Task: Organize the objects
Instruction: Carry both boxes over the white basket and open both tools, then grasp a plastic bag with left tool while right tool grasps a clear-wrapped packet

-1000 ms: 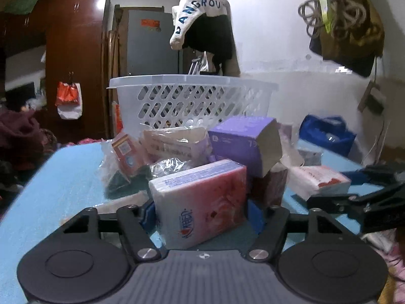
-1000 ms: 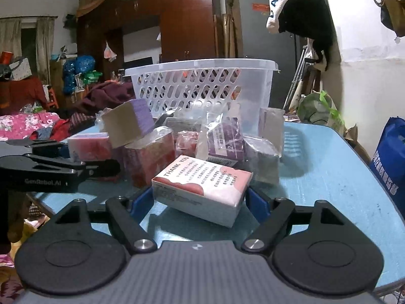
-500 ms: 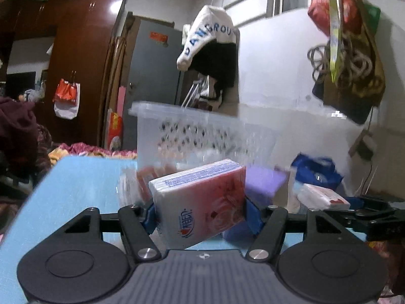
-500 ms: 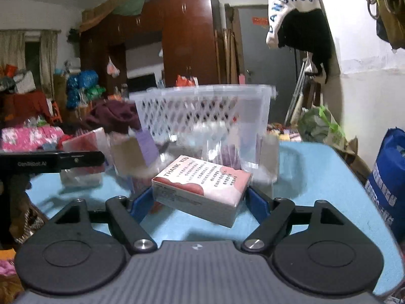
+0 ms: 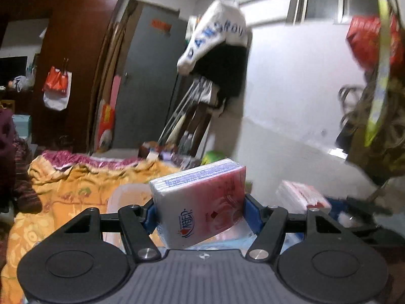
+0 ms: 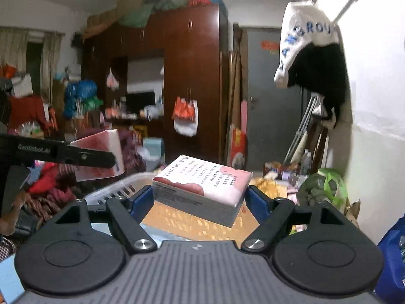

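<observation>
My left gripper (image 5: 200,211) is shut on a pink and white tissue pack (image 5: 201,204), held tilted above the white basket (image 5: 124,195), whose rim shows just below and behind it. My right gripper (image 6: 200,198) is shut on a pink and white "THANK YOU" box (image 6: 202,186), also lifted over the basket rim (image 6: 119,186). In the right wrist view the left gripper's black finger (image 6: 76,153) crosses the tissue pack (image 6: 101,154) at the left. In the left wrist view the box (image 5: 301,196) and the right gripper's dark fingers (image 5: 359,206) sit blurred at the right.
An orange bedspread (image 5: 76,185) lies beyond the basket. A dark wardrobe (image 6: 187,86), a grey door (image 6: 273,96) and a hanging white and black garment (image 6: 311,48) stand behind. Bags (image 5: 374,96) hang at the right wall. A green bag (image 6: 321,187) sits by the wall.
Both grippers rose from the table with their loads and moved forward over the basket. The pile of packets on the blue table has dropped out of view.
</observation>
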